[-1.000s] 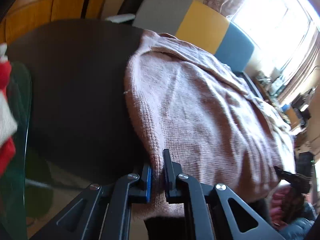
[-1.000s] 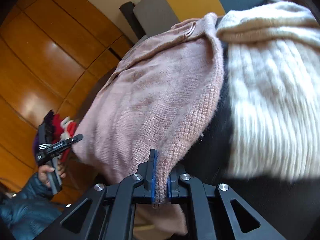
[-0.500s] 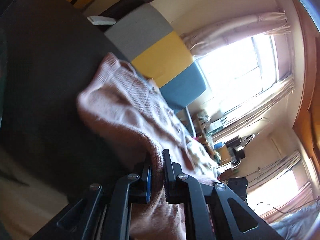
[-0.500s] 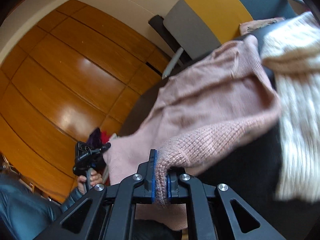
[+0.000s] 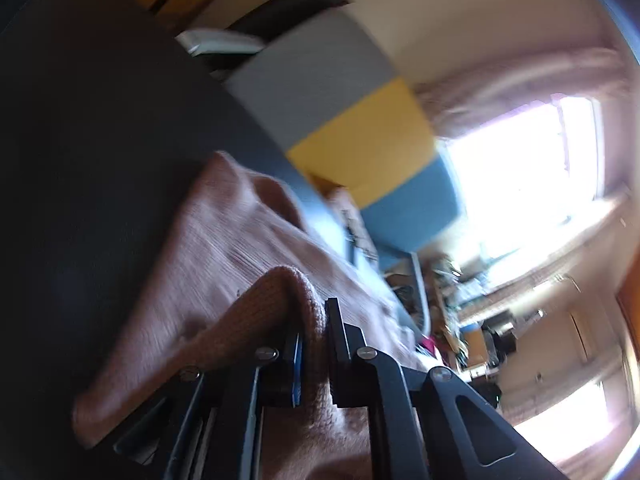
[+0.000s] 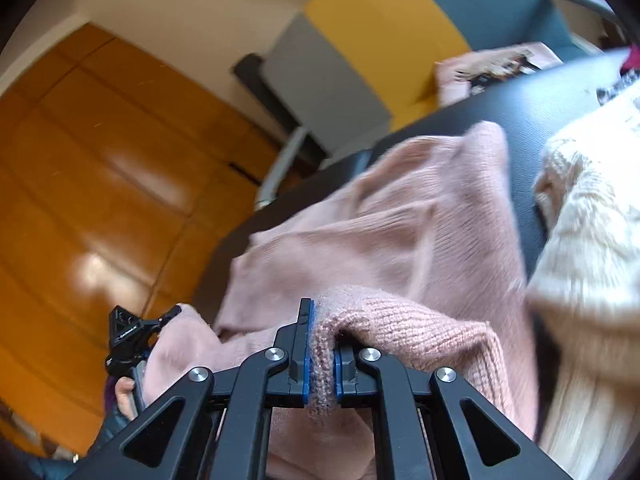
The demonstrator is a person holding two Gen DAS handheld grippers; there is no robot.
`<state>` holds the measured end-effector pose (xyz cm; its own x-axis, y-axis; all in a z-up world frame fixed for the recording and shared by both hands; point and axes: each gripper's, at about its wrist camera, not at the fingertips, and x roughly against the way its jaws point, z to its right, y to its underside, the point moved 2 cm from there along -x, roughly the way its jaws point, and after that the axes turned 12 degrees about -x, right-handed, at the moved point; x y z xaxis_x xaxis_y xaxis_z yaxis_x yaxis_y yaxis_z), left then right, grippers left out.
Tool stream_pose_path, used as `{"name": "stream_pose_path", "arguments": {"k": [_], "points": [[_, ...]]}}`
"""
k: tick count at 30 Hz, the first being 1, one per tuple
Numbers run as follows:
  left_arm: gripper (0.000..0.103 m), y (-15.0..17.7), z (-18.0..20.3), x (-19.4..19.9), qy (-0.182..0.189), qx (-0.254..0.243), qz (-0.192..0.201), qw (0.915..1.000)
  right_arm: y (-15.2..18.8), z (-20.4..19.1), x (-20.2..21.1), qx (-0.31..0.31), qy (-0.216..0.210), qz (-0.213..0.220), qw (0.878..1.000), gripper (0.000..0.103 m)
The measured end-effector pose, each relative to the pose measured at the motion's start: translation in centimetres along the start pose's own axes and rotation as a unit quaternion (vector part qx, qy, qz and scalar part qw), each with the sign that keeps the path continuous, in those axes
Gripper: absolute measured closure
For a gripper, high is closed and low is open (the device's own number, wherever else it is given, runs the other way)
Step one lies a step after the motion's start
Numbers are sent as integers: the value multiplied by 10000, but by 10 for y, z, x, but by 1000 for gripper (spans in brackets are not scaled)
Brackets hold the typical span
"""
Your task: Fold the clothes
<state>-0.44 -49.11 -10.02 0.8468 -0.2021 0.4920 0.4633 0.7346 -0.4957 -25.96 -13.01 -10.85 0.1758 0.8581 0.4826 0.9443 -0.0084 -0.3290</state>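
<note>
Both the left gripper [image 5: 314,354] and the right gripper [image 6: 321,354] have their fingers clamped on the near hem of the pink knitted sweater [image 6: 400,232], lying on the dark tabletop [image 5: 100,140] left of a cream cable-knit sweater [image 6: 592,240].

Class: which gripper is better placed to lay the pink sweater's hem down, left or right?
Neither clearly: the left gripper and right gripper both clamp the sweater hem, so they should lower it together.
</note>
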Motion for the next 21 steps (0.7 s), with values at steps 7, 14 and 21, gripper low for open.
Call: {"name": "stream_pose_path", "arguments": {"k": [7,14,21], "points": [[95,7,-29,-40,-206,62,-185,9996,-3,35,-20,-222,-193,77,9995,97],[96,50,-17,-23,-290,-197,-444,9984,26,31,-11,-50,-183,-304,9994,98],[96,104,-6,27,-401,-247,-628,9969,82,31,20,-19,-116,-569,9983,98]]}}
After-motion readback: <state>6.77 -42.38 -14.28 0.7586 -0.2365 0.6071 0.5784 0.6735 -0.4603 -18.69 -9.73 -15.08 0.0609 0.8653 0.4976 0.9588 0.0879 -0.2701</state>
